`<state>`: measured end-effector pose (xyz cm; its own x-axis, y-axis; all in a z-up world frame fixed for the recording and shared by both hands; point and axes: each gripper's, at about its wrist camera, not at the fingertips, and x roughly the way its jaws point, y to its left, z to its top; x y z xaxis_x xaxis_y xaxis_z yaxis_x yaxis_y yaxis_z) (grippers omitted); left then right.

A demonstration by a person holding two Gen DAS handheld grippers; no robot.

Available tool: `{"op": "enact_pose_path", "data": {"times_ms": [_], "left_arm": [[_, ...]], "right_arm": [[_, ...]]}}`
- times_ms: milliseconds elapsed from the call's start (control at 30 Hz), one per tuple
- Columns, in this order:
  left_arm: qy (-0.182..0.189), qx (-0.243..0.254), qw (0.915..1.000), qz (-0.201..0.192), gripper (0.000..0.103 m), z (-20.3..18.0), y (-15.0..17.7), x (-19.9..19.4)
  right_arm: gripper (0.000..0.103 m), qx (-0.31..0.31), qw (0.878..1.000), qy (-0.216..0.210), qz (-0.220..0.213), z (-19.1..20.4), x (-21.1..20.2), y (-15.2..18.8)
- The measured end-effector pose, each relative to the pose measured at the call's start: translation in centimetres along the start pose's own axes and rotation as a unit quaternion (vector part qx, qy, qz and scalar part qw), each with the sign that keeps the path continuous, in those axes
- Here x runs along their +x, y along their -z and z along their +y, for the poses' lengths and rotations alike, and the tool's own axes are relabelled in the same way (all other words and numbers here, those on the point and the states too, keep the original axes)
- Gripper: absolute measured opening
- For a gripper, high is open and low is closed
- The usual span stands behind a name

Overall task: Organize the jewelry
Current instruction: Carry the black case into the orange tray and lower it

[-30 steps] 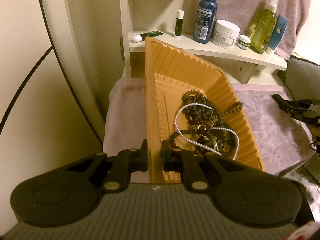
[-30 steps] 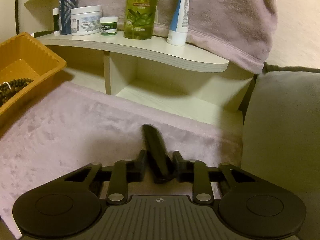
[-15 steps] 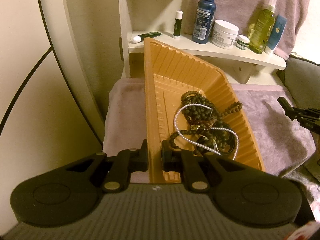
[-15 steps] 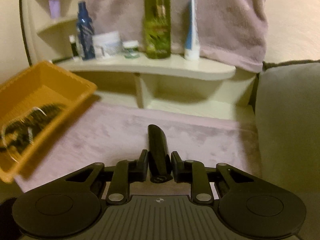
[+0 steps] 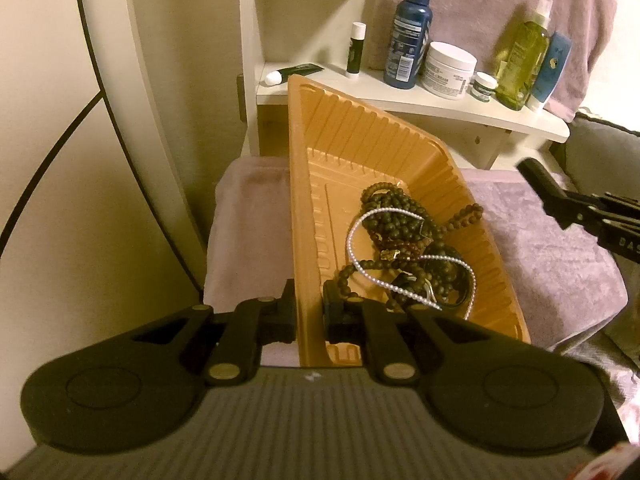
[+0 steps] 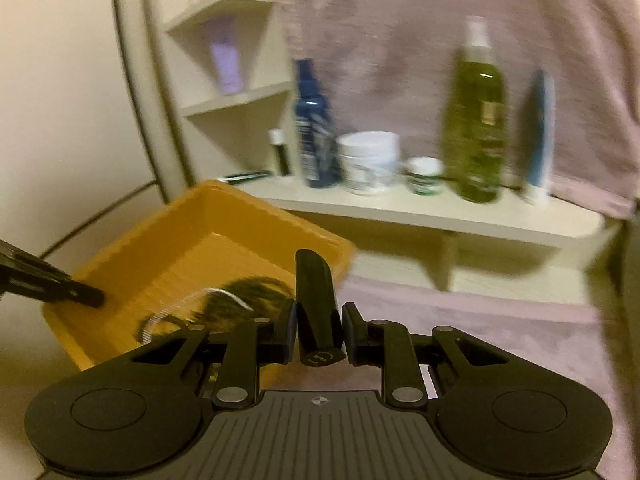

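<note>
Left gripper [image 5: 310,312]: the near wall of the orange tray [image 5: 304,208] is being pinched between its two jaws, one outside the wall and one inside; the gap is narrow and the pads are pressed on the plastic.
Orange tray: it is being held tilted, its far end raised toward the white shelf [image 5: 440,100], over the mauve cloth [image 5: 552,264].
Jewelry: a tangle of dark bead strands [image 5: 394,220] and a white pearl strand [image 5: 362,264] is being kept in the lower part of the tray, against its ribbed right wall and just beside the inner jaw.
Right gripper [image 6: 319,330]: a slim black object [image 6: 316,300] is being gripped between its jaws, standing upright with its rounded end at the bottom; what the object is cannot be told.
Right gripper, position: it is being held just beside the tray's right side, above the cloth; in the left wrist view its tip with the black object is being seen at the right edge [image 5: 568,204].
Right wrist view: the picture is blurred; the tray [image 6: 120,256] and the jewelry heap [image 6: 240,292] are being shown at lower left.
Shelf: a blue bottle [image 5: 410,32], a white jar [image 5: 450,68] and a green bottle [image 5: 520,60] are being kept upright on it.
</note>
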<state>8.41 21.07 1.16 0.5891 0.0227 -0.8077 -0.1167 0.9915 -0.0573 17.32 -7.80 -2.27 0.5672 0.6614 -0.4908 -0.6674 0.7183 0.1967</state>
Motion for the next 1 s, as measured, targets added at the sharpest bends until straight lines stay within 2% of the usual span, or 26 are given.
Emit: {"op": "enact_pose_path", "data": {"times_ms": [133, 400, 767, 1000], "left_arm": [[0.003, 0.000, 1.0000, 0.000, 0.011, 0.1, 0.1, 0.1], [0.018, -0.011, 0.9998, 0.007, 0.011, 1.3, 0.4, 0.8], [0.048, -0.033, 0.9980, 0.024, 0.012, 3.4, 0.8, 2.9], [0.043, -0.053, 0.9975, 0.020, 0.011, 4.7, 0.8, 3.6]], "right_arm": [[0.024, -0.002, 1.000, -0.012, 0.001, 2.0, 1.3, -0.7], [0.024, -0.010, 0.999, -0.021, 0.032, 5.2, 4.2, -0.5], [0.024, -0.026, 0.997, -0.018, 0.076, 7.3, 7.4, 0.6], [0.024, -0.035, 0.995, -0.011, 0.093, 7.9, 8.6, 1.2]]}}
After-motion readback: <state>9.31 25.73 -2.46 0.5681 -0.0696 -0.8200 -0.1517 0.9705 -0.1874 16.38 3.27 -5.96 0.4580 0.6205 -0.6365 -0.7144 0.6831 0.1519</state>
